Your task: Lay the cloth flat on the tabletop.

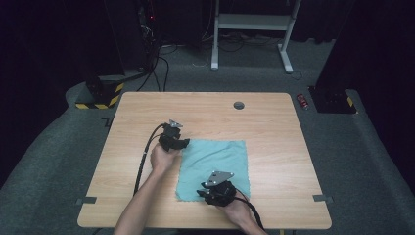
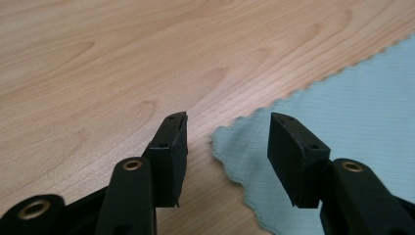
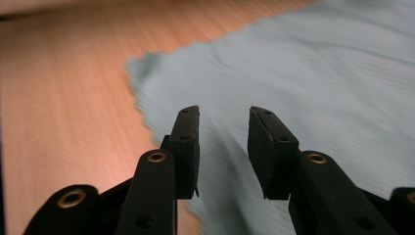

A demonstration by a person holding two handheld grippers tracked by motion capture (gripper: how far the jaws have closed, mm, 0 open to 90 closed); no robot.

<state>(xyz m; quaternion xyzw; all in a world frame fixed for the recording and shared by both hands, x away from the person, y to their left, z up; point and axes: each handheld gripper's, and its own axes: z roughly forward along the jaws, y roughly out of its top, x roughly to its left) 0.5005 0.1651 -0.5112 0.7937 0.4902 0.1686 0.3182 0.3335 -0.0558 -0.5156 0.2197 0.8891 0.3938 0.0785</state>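
A light teal cloth (image 1: 215, 164) lies flat on the wooden table (image 1: 147, 107). My left gripper (image 1: 184, 143) is at the cloth's far left corner. In the left gripper view its jaws (image 2: 227, 137) stand open just above the table, with the scalloped corner of the cloth (image 2: 352, 107) lying between them, untouched. My right gripper (image 1: 201, 192) hovers low over the cloth's near edge, close to its near left corner. Seen from the right gripper (image 3: 223, 132), the jaws are open over the cloth (image 3: 303, 63) with nothing pinched between the pads.
A round cable hole (image 1: 239, 105) sits near the table's far edge. Beyond the table are a white desk frame (image 1: 252, 22), a yellow-and-black striped base (image 1: 100, 95) and a small red object (image 1: 302, 100) on the grey carpet. Bare wood surrounds the cloth.
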